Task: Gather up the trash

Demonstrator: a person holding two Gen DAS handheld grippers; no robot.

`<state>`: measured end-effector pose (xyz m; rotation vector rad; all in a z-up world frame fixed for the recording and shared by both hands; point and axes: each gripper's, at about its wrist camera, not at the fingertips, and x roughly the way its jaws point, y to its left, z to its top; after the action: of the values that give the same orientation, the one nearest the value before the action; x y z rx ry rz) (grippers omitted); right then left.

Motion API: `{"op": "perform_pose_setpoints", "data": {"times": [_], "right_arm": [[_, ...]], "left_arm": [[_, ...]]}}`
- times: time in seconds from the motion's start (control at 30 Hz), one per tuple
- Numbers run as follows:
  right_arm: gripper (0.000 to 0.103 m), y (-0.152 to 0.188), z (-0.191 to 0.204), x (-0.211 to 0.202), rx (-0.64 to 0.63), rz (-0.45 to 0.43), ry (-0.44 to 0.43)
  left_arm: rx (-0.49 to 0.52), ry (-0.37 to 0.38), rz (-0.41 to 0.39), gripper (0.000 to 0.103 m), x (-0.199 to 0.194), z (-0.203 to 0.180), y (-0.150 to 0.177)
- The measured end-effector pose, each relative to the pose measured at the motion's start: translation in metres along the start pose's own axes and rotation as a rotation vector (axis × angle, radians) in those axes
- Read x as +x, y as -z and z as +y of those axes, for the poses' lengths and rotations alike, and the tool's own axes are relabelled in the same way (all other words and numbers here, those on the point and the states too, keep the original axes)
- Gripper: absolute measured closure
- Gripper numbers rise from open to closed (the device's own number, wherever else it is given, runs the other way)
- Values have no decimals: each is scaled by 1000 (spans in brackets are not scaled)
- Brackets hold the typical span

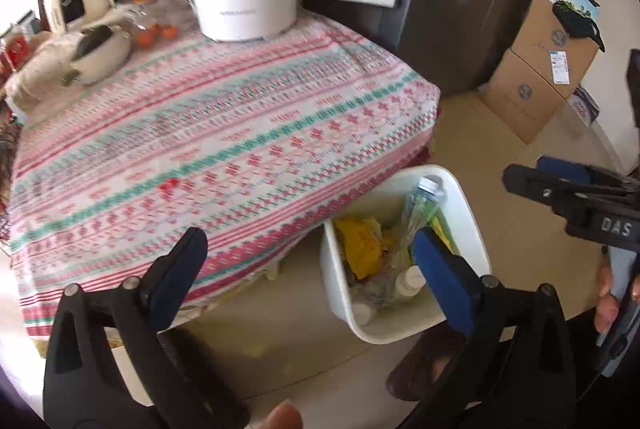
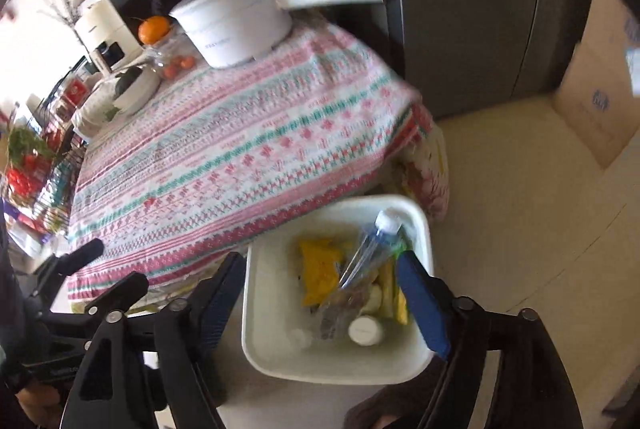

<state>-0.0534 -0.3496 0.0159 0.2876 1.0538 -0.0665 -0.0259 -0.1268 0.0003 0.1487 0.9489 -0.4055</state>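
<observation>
Both tools, left tool (image 1: 308, 265) and right tool (image 2: 320, 289), gape empty above the white bin (image 2: 424, 229) beside the desk (image 1: 224, 133). Bottles and wrappers fill it; collecting looks nearly finished.

Left gripper (image 1: 308, 269) wide open, nothing between the two black fingers. One finger low at the left of the left wrist view, the other low at the right, blue pads (image 1: 440, 273) facing in. A fingertip of the holding hand peeking in at the bottom edge.

Right gripper (image 2: 316, 293) wide open too, holding nothing. Black fingers spread across the bottom of the right wrist view, blue pads (image 2: 420, 305) on the inner sides. Also seen at the right edge of the left wrist view, with the right hand (image 1: 608, 297) wrapped around its handle.
</observation>
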Motion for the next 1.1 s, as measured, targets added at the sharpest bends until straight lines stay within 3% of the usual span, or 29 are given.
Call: {"op": "perform_pose_setpoints", "data": {"times": [0.2,0.33,0.4,1.1], "right_arm": [[13,2,46,-65,-173,-245,94],[1,5,63,-87,-221,-343,144],[1,7,68,-91,-240,-369,173],[0,10,65,-86,-223,-381,230]], "left_arm": [[-43,-93,-137,1,-45,15,-2],[-61,-137,-212,1,-64,22,-1],[-66,-144,-230,1,-69,24,-2],[-71,-137,-292,1,-84,20,0]]}}
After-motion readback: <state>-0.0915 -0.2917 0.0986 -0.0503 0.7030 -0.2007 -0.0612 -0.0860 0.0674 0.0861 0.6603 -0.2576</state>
